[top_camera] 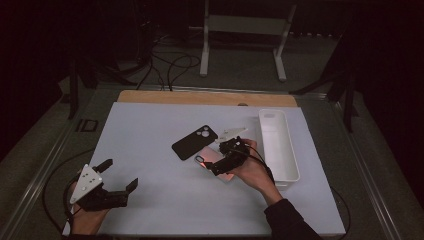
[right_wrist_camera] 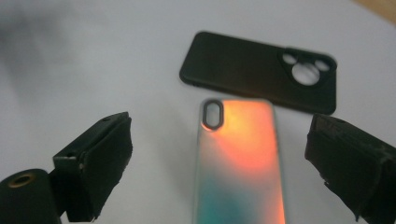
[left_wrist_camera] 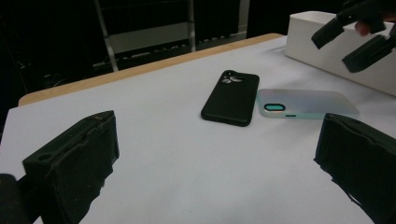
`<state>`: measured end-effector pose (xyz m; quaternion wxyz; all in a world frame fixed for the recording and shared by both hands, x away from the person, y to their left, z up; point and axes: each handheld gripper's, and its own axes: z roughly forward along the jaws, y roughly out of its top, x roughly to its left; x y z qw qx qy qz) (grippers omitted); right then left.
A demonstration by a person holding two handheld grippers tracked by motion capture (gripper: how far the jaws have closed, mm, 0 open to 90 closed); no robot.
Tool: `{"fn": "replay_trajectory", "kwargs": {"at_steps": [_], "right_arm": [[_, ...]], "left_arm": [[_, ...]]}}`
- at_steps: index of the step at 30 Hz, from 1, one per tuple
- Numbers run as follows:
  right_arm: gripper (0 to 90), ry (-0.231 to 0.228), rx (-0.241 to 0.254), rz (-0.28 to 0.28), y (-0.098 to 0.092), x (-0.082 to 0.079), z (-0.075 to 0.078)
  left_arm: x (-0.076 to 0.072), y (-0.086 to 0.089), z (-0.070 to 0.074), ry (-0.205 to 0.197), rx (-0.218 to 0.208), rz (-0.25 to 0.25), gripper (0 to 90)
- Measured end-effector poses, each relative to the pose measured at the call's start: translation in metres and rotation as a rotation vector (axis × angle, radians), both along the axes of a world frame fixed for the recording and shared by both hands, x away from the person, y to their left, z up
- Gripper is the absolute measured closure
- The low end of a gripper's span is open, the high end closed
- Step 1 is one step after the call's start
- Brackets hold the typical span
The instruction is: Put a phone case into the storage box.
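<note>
Right hand-held gripper [right_wrist_camera: 219, 140] hangs wide open and empty, straddling the glossy iridescent orange-teal phone case [right_wrist_camera: 239, 163]; looks light and slippery, so I'd pinch its long edges.

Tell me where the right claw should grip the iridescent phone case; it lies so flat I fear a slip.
Probably across its two long edges, coming straight down. The iridescent phone case lies flat on the white table, narrow enough to fit between the open right claw jaws. Grip below the camera cutout, clear of the black phone case at its top end.
</note>
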<state>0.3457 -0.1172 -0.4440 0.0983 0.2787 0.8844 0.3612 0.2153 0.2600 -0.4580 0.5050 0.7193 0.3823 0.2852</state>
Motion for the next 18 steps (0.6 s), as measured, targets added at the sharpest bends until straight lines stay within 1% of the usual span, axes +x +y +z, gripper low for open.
{"fn": "replay_trajectory", "kwargs": {"at_steps": [3,5,8,10,12,13,15,18], "right_arm": [[7.6,0.031,-0.010,-0.007,0.001,0.003,-0.007],[7.6,0.048,-0.038,-0.010,0.003,0.004,-0.012],[7.6,0.087,-0.055,-0.022,0.003,0.007,-0.020],[7.6,0.106,-0.080,-0.034,0.004,0.008,-0.024],[7.6,0.117,-0.097,-0.045,0.004,0.009,-0.028],[7.6,0.114,-0.104,-0.039,0.004,0.010,-0.030],[7.6,0.121,-0.107,-0.045,0.003,0.011,-0.032],[7.6,0.116,-0.112,-0.046,0.004,0.013,-0.034]], "left_arm": [[0.000,0.000,0.000,0.000,0.000,0.001,0.0],[0.000,0.000,0.000,0.002,0.002,0.000,0.0],[0.000,0.000,0.000,0.003,0.006,-0.001,0.0],[0.000,0.000,0.000,0.002,0.004,-0.002,0.0],[0.000,-0.001,0.000,0.002,0.007,-0.003,0.0],[0.000,-0.001,0.000,0.002,0.006,-0.003,0.0],[0.000,-0.001,0.000,0.002,0.006,-0.003,0.0],[0.000,-0.001,0.000,0.002,0.006,-0.004,0.0]]}}
